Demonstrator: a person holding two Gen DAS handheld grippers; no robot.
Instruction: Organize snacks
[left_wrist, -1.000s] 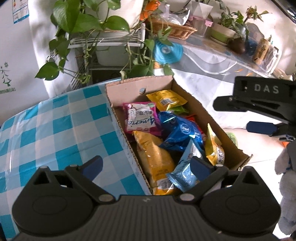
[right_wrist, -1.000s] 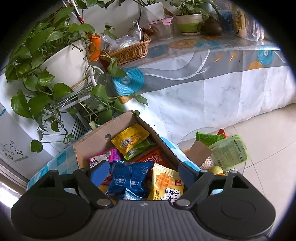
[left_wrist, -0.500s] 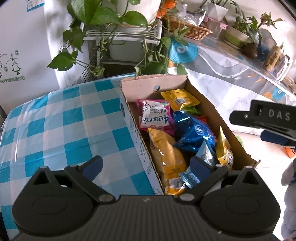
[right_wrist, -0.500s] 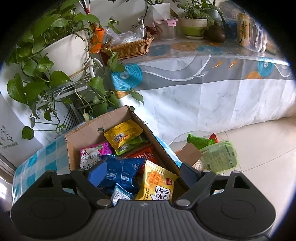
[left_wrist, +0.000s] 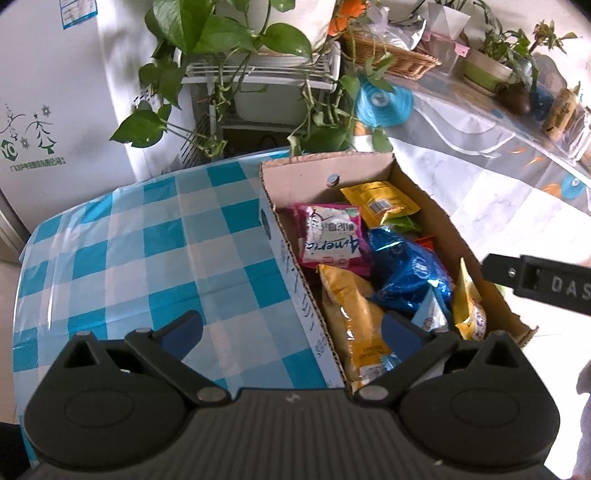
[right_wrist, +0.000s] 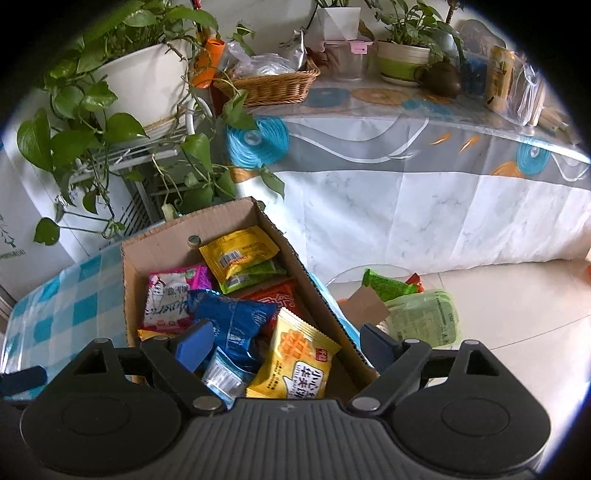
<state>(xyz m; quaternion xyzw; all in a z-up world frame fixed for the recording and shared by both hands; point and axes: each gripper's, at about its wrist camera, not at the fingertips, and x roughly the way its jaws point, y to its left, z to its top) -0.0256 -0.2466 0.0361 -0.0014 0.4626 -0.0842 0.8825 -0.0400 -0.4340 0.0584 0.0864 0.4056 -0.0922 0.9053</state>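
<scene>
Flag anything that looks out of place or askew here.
The box sits at the table's edge with snack packs heaped loosely inside; a yellow pack stands on end. More green packs lie apart on a low glass surface beside it.

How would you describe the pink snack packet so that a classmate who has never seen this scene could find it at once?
Start at the checked blue tablecloth, then the open cardboard box standing on it. The pink packet lies near the box's far end, against the wall on the tablecloth side, beside a shiny blue bag. It is the only pink one, with a white panel.
</scene>
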